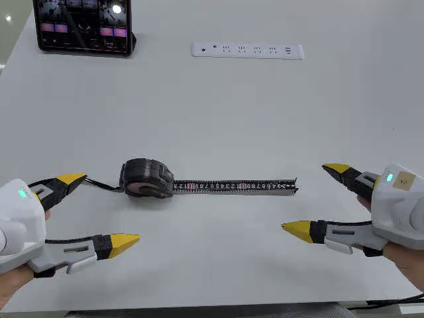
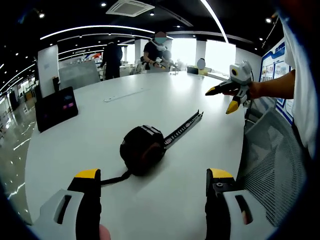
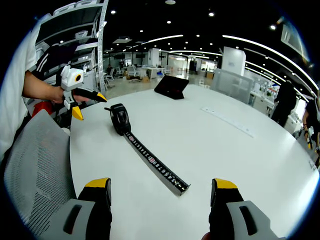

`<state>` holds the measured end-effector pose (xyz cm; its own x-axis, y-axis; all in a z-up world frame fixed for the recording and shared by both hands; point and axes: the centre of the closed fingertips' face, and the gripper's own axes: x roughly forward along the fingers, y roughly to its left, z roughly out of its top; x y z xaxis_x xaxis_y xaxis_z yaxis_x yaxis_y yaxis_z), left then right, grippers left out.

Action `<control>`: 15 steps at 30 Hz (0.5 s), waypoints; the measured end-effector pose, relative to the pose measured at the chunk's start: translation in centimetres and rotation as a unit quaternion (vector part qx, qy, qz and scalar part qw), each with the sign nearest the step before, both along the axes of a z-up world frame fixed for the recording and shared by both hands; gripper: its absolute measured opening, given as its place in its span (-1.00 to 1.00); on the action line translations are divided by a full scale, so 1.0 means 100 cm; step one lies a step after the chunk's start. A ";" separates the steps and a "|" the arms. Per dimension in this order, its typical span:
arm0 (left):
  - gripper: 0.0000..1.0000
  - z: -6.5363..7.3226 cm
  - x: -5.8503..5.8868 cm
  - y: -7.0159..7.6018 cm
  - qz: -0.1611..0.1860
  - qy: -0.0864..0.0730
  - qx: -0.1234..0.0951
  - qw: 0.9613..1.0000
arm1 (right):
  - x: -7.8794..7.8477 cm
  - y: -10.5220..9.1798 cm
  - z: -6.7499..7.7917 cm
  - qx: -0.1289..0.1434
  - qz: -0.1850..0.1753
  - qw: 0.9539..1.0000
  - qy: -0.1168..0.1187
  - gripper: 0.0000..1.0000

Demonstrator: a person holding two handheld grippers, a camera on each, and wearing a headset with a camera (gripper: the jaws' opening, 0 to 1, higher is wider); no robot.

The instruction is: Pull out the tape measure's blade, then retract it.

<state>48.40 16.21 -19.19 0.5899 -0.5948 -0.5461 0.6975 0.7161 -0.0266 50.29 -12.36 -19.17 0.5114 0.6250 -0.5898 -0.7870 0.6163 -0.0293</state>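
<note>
**Blade out flat, both grippers empty: retract looks like the step in hand**

Tape measure point(image 1: 146, 179) lies on its side on the white table point(image 1: 212, 106), left of centre. Blade point(image 1: 235, 186) is extended to the right and flat on the surface, with the hook end point(image 1: 294, 187) touching nothing. A short black strap point(image 1: 101, 185) trails off the case's left side.

Judgement: the pull-out is done and the retract isn't. The blade holds its length with nobody touching it, so the lock is probably on.

How to do it well:
- Pin the case first, jaws across its body and clear of the blade slot.
- Take the hook end with the other gripper before freeing the lock.
- Feed the blade back under tension. If it runs free it can whip and skid the case.
- Keep the blade in line with the slot so it doesn't kink.

Left gripper point(image 1: 110, 207) has its jaws spread wide and holds nothing. It sits just left of the case, upper tip near the strap, not touching.

Right gripper point(image 1: 304, 197) is also wide and empty, just right of the hook end and apart from it.

Further out, at the far edge: power strip point(image 1: 247, 50), tablet point(image 1: 83, 26).
</note>
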 end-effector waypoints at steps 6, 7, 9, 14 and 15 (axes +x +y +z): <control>0.72 -0.006 -0.010 0.001 0.012 0.004 -0.002 1.000 | -0.008 0.002 -0.002 0.005 -0.006 1.000 -0.004 0.65; 0.72 -0.006 -0.012 0.002 0.014 0.004 -0.004 1.000 | -0.010 0.003 -0.003 0.006 -0.007 1.000 -0.004 0.66; 0.72 -0.008 -0.016 0.002 0.018 0.006 -0.003 1.000 | -0.013 0.004 -0.004 0.008 -0.008 1.000 -0.002 0.68; 0.72 -0.018 -0.024 0.005 0.027 0.019 -0.007 0.999 | -0.020 0.005 -0.011 0.014 -0.013 1.000 0.003 0.73; 0.71 -0.020 -0.026 0.006 0.028 0.022 -0.007 0.999 | -0.021 0.006 -0.013 0.013 -0.013 1.000 0.005 0.73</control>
